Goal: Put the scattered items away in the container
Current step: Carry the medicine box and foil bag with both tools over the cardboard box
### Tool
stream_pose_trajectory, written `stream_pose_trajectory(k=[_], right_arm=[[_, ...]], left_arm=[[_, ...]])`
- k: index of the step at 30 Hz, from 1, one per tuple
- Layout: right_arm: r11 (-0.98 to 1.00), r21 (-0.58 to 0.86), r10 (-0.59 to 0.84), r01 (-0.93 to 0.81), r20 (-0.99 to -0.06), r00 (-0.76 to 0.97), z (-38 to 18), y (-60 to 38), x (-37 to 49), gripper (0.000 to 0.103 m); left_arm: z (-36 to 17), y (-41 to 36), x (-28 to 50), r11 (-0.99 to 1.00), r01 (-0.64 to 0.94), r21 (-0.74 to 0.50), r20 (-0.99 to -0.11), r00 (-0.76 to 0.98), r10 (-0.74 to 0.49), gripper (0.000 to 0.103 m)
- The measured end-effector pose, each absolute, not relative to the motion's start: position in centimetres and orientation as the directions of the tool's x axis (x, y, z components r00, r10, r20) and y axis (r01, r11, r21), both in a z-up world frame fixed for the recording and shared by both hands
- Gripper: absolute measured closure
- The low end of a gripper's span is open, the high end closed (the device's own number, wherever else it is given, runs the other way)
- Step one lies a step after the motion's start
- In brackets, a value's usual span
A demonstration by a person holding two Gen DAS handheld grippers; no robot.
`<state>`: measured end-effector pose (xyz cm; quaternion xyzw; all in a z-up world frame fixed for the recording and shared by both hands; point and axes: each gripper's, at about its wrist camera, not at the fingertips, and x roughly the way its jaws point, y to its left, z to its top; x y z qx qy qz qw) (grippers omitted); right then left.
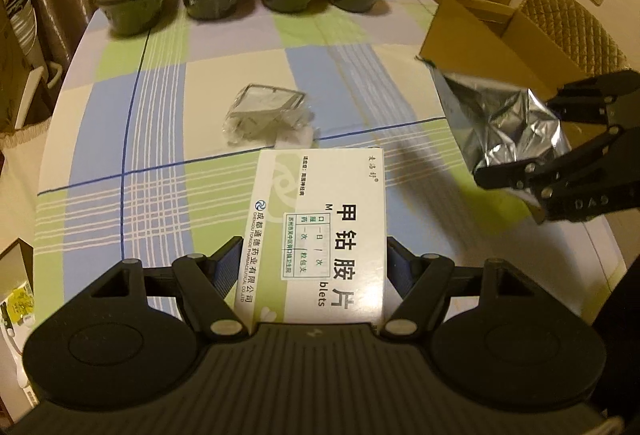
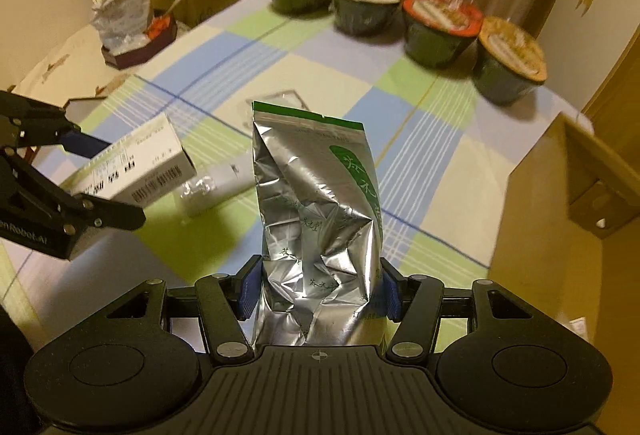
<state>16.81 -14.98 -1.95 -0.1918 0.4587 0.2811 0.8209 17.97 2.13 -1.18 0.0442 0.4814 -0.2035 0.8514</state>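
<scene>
Both grippers are loaded: the left gripper [image 1: 316, 267] is clamped across the white medicine box [image 1: 324, 231] at lower centre of its view, and the right gripper [image 2: 318, 291] is squeezing the foil tea pouch [image 2: 316, 211] by its lower end so it stands up clear of the checked tablecloth [image 1: 160, 123]. The open cardboard box [image 1: 496, 35] waits upper right, looking like the drop spot. One clear-wrapped packet [image 1: 266, 111] lies mid-table.
</scene>
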Motion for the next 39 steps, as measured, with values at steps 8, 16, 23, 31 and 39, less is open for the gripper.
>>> stream_pose_trajectory(k=[8, 16, 23, 31, 39], right_arm=[[0.781, -0.081, 0.291, -0.619, -0.829, 0.477, 2.1, -17.5, 14.9, 0.043], [0.810, -0.100, 0.279, -0.577, -0.801, 0.530, 5.3, -20.9, 13.7, 0.043], [0.838, -0.103, 0.266, -0.536, -0.781, 0.566, 7.2, -24.3, 13.1, 0.043], [0.875, -0.100, 0.238, -0.473, -0.763, 0.601, 8.8, -29.2, 13.3, 0.043], [0.909, -0.097, 0.194, -0.406, -0.763, 0.616, 9.1, -33.8, 13.6, 0.043]], left_arm=[[2.0, -0.2, 15.9, 0.899, 0.425, -0.105, -0.823, 0.471, -0.319, 0.034], [4.1, -4.1, 14.4, 0.873, 0.479, -0.091, -0.811, 0.473, -0.344, 0.034], [5.5, -7.6, 13.7, 0.849, 0.522, -0.083, -0.801, 0.471, -0.368, 0.034], [7.1, -12.2, 13.7, 0.818, 0.570, -0.080, -0.786, 0.468, -0.403, 0.034], [7.7, -16.5, 14.1, 0.788, 0.609, -0.088, -0.774, 0.456, -0.439, 0.034]])
